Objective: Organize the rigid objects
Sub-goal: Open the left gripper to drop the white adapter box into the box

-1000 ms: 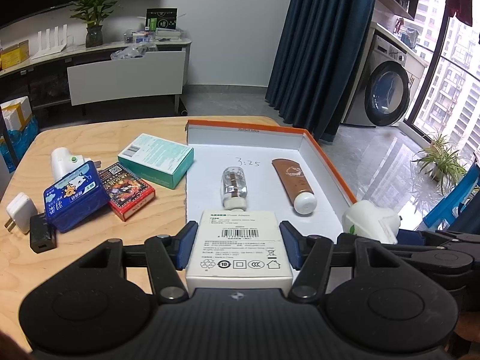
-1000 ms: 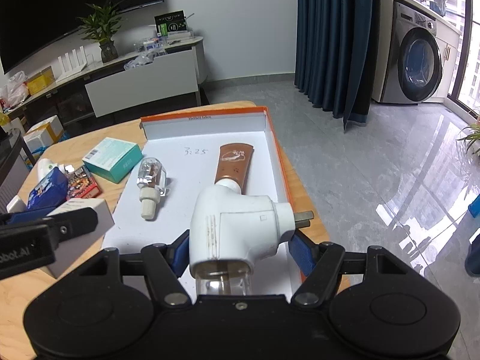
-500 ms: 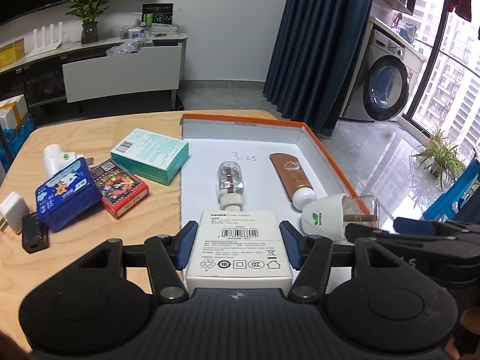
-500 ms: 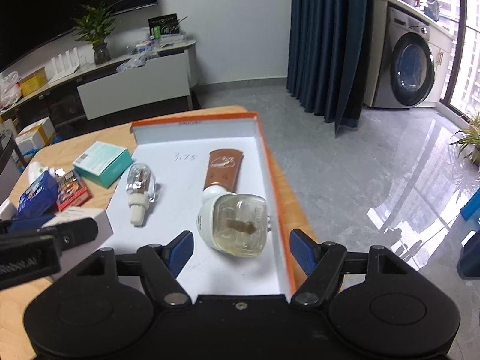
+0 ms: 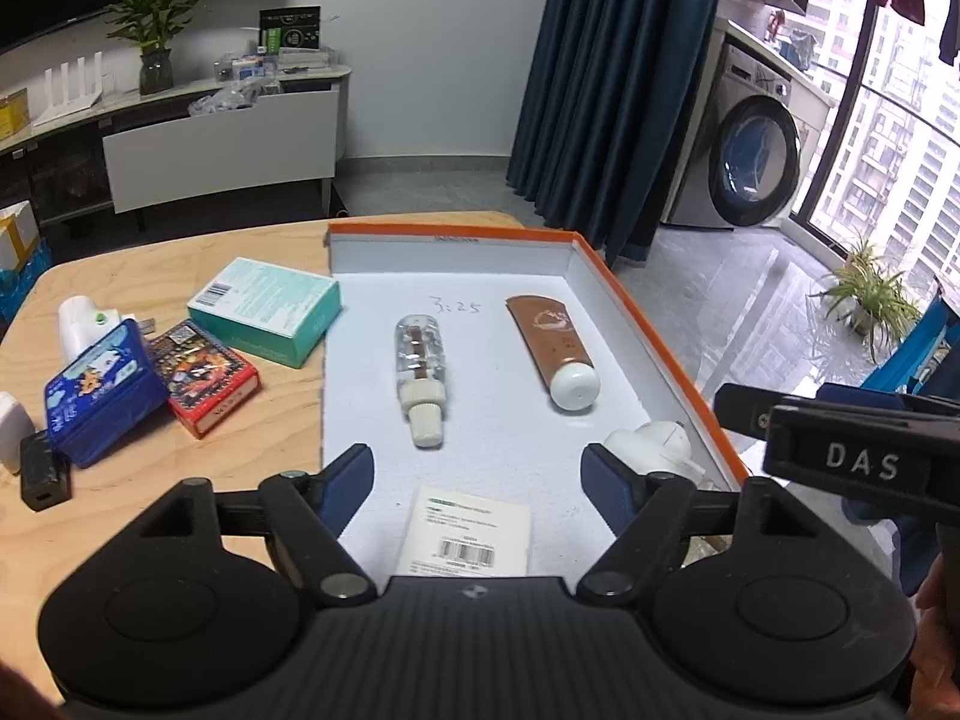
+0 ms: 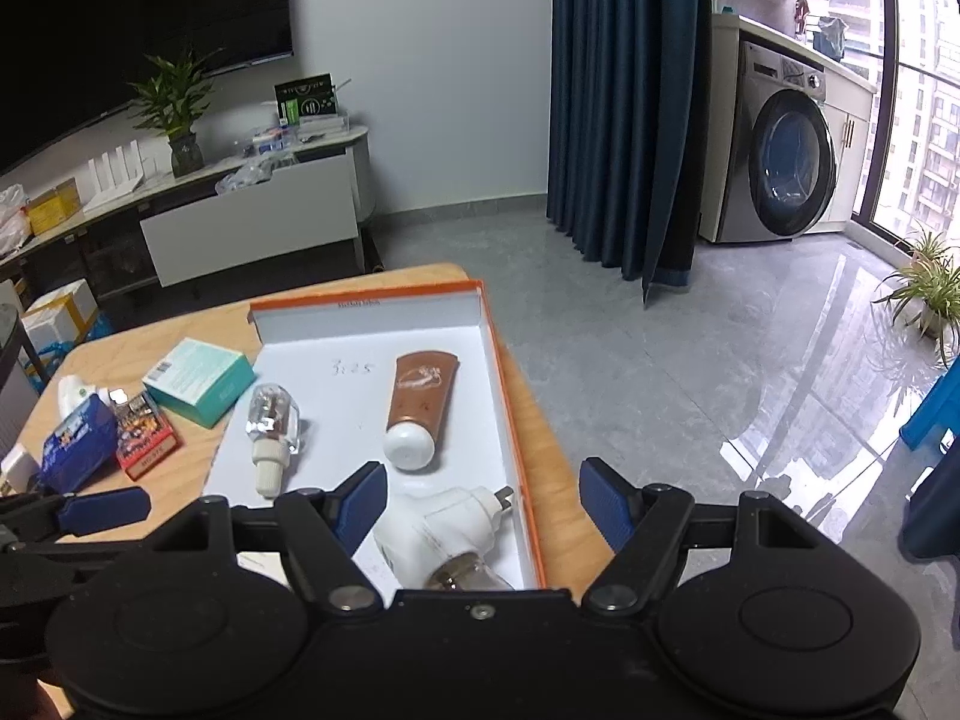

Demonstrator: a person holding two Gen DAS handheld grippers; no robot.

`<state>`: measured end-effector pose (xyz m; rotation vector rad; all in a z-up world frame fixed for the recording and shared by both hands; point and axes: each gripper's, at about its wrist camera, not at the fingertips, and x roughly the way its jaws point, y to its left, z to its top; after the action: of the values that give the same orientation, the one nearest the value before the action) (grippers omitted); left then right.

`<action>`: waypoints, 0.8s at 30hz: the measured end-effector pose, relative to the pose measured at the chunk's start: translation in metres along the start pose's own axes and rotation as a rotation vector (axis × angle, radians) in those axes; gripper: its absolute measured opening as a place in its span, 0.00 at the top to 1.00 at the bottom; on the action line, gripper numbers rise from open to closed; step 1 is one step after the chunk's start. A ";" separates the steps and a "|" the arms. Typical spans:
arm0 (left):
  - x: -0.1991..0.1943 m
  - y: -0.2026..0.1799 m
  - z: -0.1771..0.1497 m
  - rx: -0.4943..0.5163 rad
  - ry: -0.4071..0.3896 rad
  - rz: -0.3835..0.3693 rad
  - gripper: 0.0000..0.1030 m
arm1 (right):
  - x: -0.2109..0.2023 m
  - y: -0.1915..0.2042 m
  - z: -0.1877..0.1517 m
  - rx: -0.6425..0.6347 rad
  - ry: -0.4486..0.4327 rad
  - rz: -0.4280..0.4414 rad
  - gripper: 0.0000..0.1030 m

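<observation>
Now the left gripper (image 5: pixel 477 471) stands with its blue pads apart, its jaws having just been opening, and the white box (image 5: pixel 469 531) with a barcode label lies between them on the floor of the tray (image 5: pixel 660 354), touched by neither pad. That tray is a shallow white one with an orange rim, set on the wooden table (image 5: pixel 150 480). The right gripper (image 6: pixel 480 495) is likewise spread wide, its jaws having just been opening too; the white plug-in device (image 6: pixel 441 531) with its clear bottle lies on its side in the tray's near right corner, just below and between the pads but free of them. Further back in the tray lie a small clear bottle (image 5: pixel 418 369) with a white cap and, to its right, a brown tube (image 5: pixel 552 348) with a white cap, both caps toward the cameras and the two well apart. On the bare table left of the tray sit a teal box (image 5: pixel 264 309), a red card pack (image 5: pixel 207 378), a blue case (image 5: pixel 99 396), another white plug-in device (image 5: pixel 81 324) and a small black block (image 5: pixel 42 474). The right gripper's body shows at the right edge of the left view.
</observation>
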<state>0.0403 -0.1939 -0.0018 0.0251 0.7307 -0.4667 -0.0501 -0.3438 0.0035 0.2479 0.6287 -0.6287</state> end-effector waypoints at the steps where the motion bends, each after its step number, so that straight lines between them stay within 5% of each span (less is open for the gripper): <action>1: -0.002 0.002 0.001 -0.006 -0.002 0.002 0.23 | -0.002 0.001 0.001 -0.001 -0.006 -0.001 0.18; 24: -0.066 0.088 -0.004 -0.141 -0.063 0.192 0.19 | -0.008 0.087 0.001 -0.089 0.020 0.179 0.18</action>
<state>0.0317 -0.0876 0.0256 -0.0506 0.6906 -0.2309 -0.0010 -0.2720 0.0117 0.2244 0.6440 -0.4258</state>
